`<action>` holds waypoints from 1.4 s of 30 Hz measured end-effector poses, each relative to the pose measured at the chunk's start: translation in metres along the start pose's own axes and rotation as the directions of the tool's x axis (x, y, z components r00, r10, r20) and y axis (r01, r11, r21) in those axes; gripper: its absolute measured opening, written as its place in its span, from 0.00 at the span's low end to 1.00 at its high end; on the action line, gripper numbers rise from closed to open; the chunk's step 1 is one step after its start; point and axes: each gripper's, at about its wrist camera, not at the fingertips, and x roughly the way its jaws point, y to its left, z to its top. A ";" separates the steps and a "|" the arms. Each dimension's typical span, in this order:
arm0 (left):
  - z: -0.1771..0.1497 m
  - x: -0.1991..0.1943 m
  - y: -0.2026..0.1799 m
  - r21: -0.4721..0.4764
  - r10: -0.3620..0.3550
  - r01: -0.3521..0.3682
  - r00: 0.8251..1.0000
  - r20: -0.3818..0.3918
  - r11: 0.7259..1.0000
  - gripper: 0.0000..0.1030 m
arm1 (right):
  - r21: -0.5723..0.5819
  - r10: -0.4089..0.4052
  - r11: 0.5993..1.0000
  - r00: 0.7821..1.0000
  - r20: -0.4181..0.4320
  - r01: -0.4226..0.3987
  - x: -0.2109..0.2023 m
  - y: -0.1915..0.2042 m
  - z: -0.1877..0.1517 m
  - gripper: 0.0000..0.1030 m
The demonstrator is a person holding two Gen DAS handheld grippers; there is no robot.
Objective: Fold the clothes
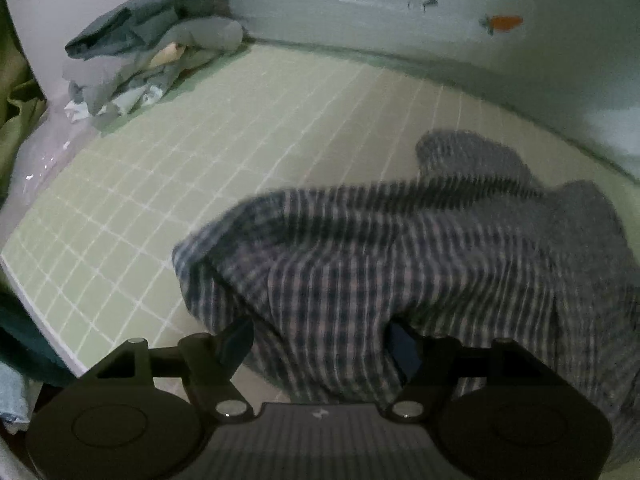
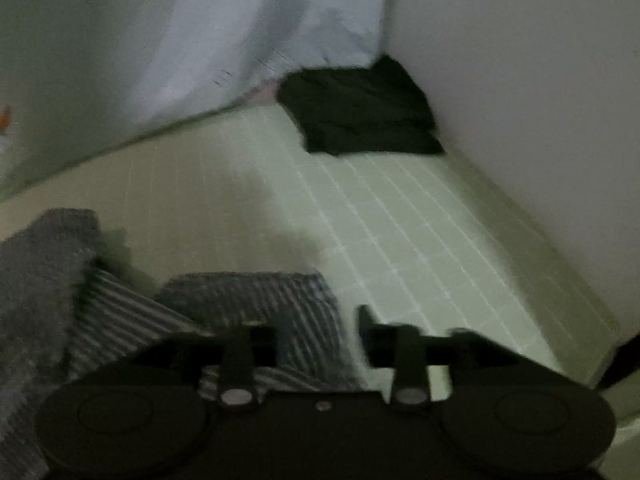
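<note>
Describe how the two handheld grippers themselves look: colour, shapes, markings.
Both the left gripper and the right gripper are matte black, with two round discs at the base, angled linkage arms on silver pivot bolts, and flat dark fingers. No cables or sleeves show.

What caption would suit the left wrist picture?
Left tool open around a rumpled plaid shirt on a green grid mat.
</note>
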 end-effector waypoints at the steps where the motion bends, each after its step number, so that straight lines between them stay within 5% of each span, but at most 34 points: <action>1: 0.005 -0.001 0.002 -0.004 -0.005 0.005 1.000 0.019 1.000 0.75 | -0.004 0.018 1.000 1.000 0.014 -0.018 -0.001 0.007 0.001 0.51; 4: 0.020 0.002 0.005 0.002 -0.017 0.017 0.998 0.053 1.000 0.77 | -0.010 0.103 0.995 0.994 0.033 -0.103 0.000 0.031 0.008 0.63; 11: 0.060 0.025 0.004 -0.005 -0.122 0.122 0.992 0.042 0.993 0.83 | 0.008 0.244 0.970 0.970 0.015 -0.244 0.016 0.079 0.023 0.71; 17: 0.099 0.066 -0.030 0.097 -0.211 0.210 0.977 -0.003 0.973 0.88 | 0.053 0.245 0.968 0.969 -0.005 -0.245 0.038 0.116 0.034 0.75; 25: 0.127 0.140 -0.090 0.159 -0.299 0.323 0.941 -0.156 0.933 0.89 | 0.121 0.204 0.973 0.978 -0.054 -0.196 0.068 0.131 0.052 0.75; 29: 0.125 0.157 -0.103 0.170 -0.307 0.338 0.933 -0.187 0.926 0.87 | 0.189 0.271 0.949 0.959 -0.083 -0.252 0.085 0.128 0.065 0.76; 33: 0.119 0.163 -0.103 0.140 -0.301 0.334 0.930 -0.211 0.932 0.75 | 0.244 0.374 0.909 0.921 -0.113 -0.339 0.112 0.139 0.071 0.77; 35: 0.115 0.160 -0.101 0.137 -0.307 0.337 0.930 -0.202 0.931 0.62 | 0.269 0.420 0.888 0.895 -0.148 -0.372 0.131 0.149 0.073 0.78; 37: 0.113 0.157 -0.100 0.135 -0.319 0.351 0.925 -0.208 0.927 0.36 | 0.277 0.435 0.884 0.878 -0.199 -0.376 0.149 0.162 0.073 0.78; 40: 0.114 0.149 -0.101 0.118 -0.334 0.361 0.921 -0.200 0.925 0.13 | 0.284 0.464 0.876 0.843 -0.271 -0.390 0.170 0.178 0.068 0.78; 42: 0.117 0.140 -0.103 0.071 -0.366 0.382 0.914 -0.173 0.921 0.11 | 0.349 0.534 0.829 0.805 -0.258 -0.438 0.176 0.177 0.062 0.64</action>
